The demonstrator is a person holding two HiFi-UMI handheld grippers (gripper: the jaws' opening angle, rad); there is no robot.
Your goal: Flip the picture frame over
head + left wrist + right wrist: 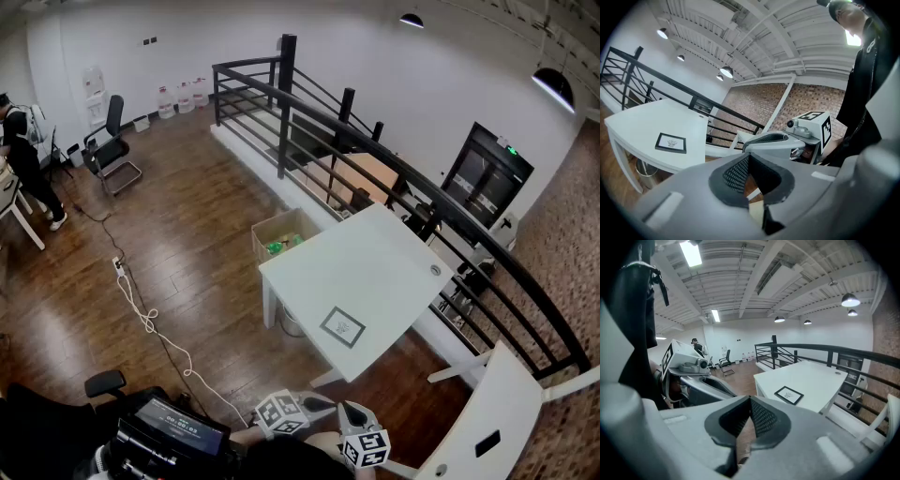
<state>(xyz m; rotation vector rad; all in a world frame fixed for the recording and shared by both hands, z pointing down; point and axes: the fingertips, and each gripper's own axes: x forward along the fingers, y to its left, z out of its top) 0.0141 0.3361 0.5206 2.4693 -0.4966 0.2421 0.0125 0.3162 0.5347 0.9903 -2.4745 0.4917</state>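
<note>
At 6 o'clock in the head view, left gripper and right gripper sit side by side, each with its jaws closed together on nothing, as both gripper views confirm. Outward from them, the picture frame lies at 12 o'clock, well apart from both tools, flat and picture side up on the white table, near the table's closest corner. From the left gripper's jaws the frame appears at 10 o'clock; from the right gripper's jaws, at 1 o'clock. Its long axis runs roughly 10 to 4 o'clock in the head view. Neither gripper is judged clearly nearer; the flip is not yet begun
</note>
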